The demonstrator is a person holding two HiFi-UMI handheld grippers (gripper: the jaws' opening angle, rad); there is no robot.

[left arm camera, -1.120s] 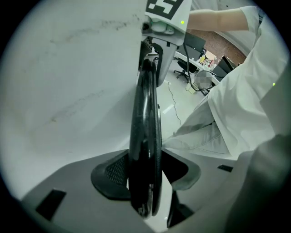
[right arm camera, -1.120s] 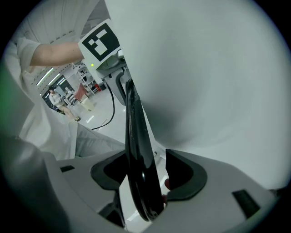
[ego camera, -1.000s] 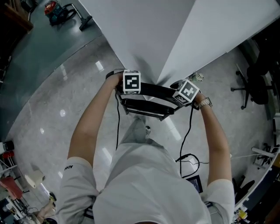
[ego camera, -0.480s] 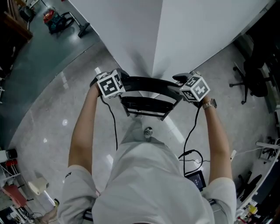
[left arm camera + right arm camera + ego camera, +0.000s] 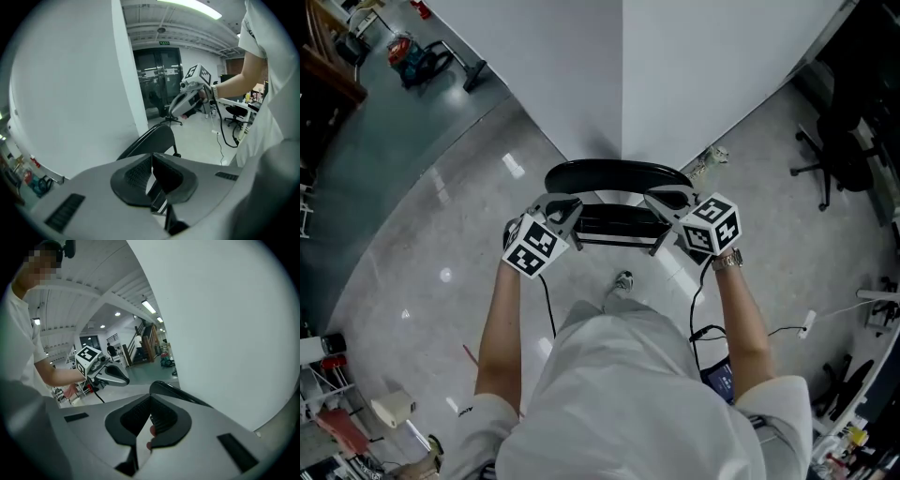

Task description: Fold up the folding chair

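The black folding chair stands folded flat against the corner of a white wall, its curved back uppermost. My left gripper hovers just off the chair's left side and my right gripper off its right side; neither touches it. Both sets of jaws have just been closing and now stand shut with nothing between them. In the left gripper view the dark pads meet, with the chair back beyond. The right gripper view shows its pads pressed together above the chair's rim.
The white wall corner rises right behind the chair. An office chair stands at the right, and a cable lies on the glossy floor. My shoe is just in front of the folding chair. A red tool sits far left.
Both grippers have come off the chair's back, drawn toward me and shut. The chair now stands flatter against the wall corner.
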